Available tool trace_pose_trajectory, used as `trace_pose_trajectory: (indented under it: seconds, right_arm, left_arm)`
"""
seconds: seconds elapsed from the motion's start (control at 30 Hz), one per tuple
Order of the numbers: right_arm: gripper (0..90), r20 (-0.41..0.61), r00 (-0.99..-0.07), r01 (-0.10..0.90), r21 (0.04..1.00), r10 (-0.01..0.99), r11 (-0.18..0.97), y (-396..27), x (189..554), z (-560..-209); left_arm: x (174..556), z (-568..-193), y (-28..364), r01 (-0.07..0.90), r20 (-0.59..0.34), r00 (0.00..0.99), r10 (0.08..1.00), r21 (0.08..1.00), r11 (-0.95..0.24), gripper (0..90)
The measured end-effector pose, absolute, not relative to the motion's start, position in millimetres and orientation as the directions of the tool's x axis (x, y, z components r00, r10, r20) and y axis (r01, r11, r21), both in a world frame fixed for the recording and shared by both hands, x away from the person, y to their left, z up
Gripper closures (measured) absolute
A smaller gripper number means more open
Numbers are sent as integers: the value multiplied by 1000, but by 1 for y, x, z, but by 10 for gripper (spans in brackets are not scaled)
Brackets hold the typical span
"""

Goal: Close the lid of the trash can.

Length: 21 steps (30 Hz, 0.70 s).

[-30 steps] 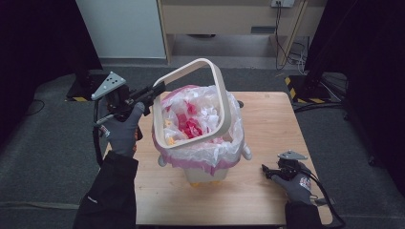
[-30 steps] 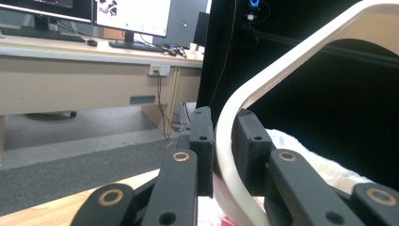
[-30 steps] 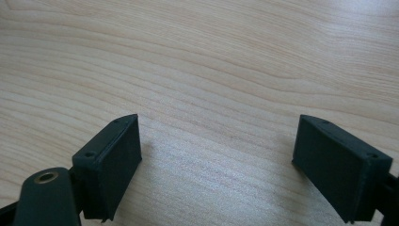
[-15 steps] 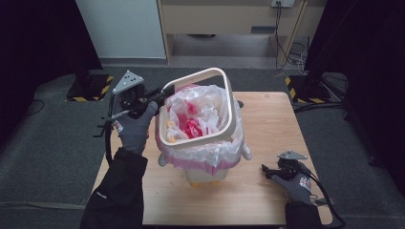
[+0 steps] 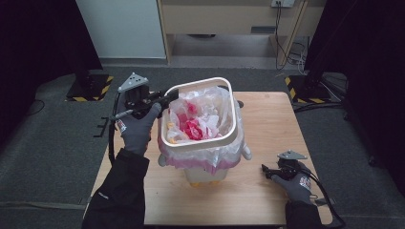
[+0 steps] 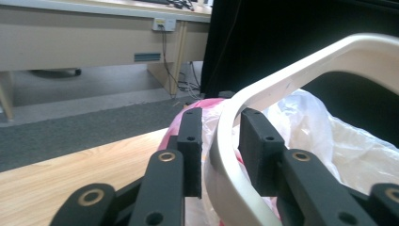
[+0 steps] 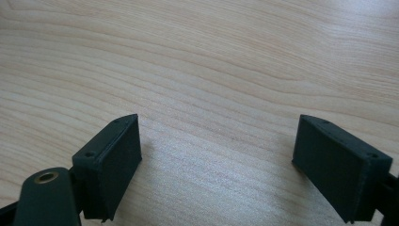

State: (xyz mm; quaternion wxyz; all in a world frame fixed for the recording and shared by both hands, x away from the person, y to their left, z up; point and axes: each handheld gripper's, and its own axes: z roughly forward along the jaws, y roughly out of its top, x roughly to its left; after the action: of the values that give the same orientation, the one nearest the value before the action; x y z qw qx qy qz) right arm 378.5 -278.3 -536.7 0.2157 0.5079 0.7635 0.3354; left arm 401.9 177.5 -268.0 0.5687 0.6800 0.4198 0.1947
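Left tongs (image 5: 168,98) clamp the bin's rim ring (image 5: 200,143); right tongs (image 5: 265,171) gape wide, empty.

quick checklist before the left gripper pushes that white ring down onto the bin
1. Left gripper clamped on the white ring: ok, one jaw on each side of the band.
2. Ring level over the bin: not ok, the far side sits higher.
3. Bag folded over the bin's edge: ok at the front; back cannot tell.
4. Bag contents below the ring: cannot tell.
5. Right gripper out of the way: ok, open on the table.
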Motion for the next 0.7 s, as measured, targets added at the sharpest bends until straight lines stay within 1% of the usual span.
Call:
trace_pose_trajectory:
  seconds: [0.1, 0.2, 0.27, 0.33, 0.37, 0.4, 0.47, 0.57, 0.7]
  right_arm:
    - [156, 11, -391, 631, 731, 920, 259, -278, 378, -537]
    - [156, 12, -391, 631, 731, 920, 259, -278, 378, -537]
    - [156, 11, -391, 631, 731, 920, 260, -278, 378, -537]
    - [156, 12, -391, 631, 731, 920, 259, -278, 378, -537]
    - [156, 11, -391, 630, 732, 920, 260, -278, 379, -537]
    - [156, 12, -391, 631, 732, 921, 258, -278, 379, -537]
    - [156, 11, -391, 631, 732, 920, 259, -278, 379, -537]
    - [156, 11, -391, 631, 732, 920, 259, -278, 379, -537]
    - [156, 11, -391, 630, 732, 920, 259, -278, 379, -537]
  left_arm:
    - [402, -270, 177, 350, -230, 580, 781, 937, 16, 652]
    - [403, -272, 179, 337, -232, 588, 775, 941, 26, 584]
    - [403, -274, 180, 339, -247, 588, 770, 940, 43, 563]
    - [404, -276, 182, 323, -248, 599, 761, 945, 53, 518]
    - [404, -276, 182, 317, -249, 605, 756, 947, 58, 509]
    - [404, -276, 182, 311, -244, 607, 757, 949, 57, 521]
    - [404, -276, 181, 306, -237, 620, 748, 951, 47, 616]
    - [405, -278, 179, 302, -223, 625, 748, 953, 32, 624]
    - [408, -281, 181, 293, -218, 627, 748, 956, 33, 578]
